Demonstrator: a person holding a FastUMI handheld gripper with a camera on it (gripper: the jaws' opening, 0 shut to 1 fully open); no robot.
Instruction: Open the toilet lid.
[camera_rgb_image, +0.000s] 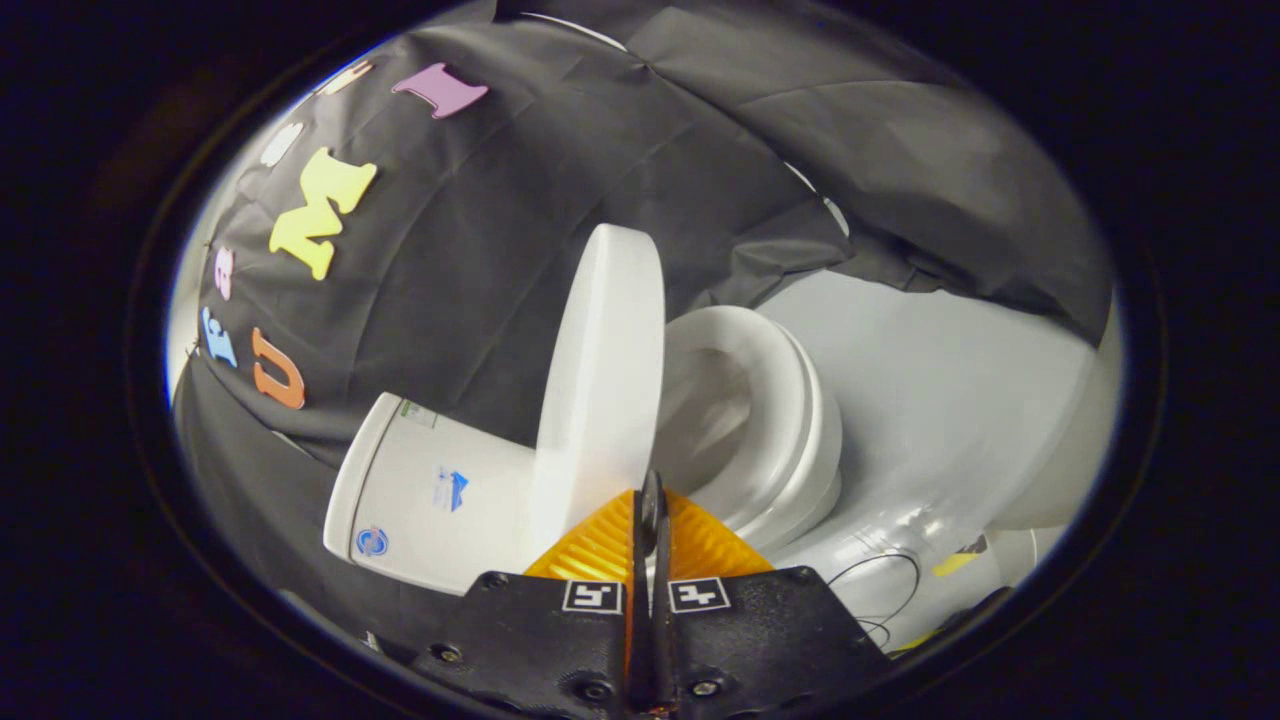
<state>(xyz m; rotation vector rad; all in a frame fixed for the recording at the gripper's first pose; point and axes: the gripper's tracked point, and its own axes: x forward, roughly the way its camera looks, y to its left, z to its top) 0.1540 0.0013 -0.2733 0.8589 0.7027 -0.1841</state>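
Jaws (651, 500) nearly closed, holding nothing; raised toilet lid (603, 370) edge just ahead, seat (775, 420) beyond.

The gripper (651, 500) has a flat dark body with a matte finish, held together by several round screws near its lower corners. Two small square markers with white blocky patterns sit side by side on the body, one at the base of each finger. The two fingers (600, 545) have ribbed, ridged surfaces and taper to narrow tips.
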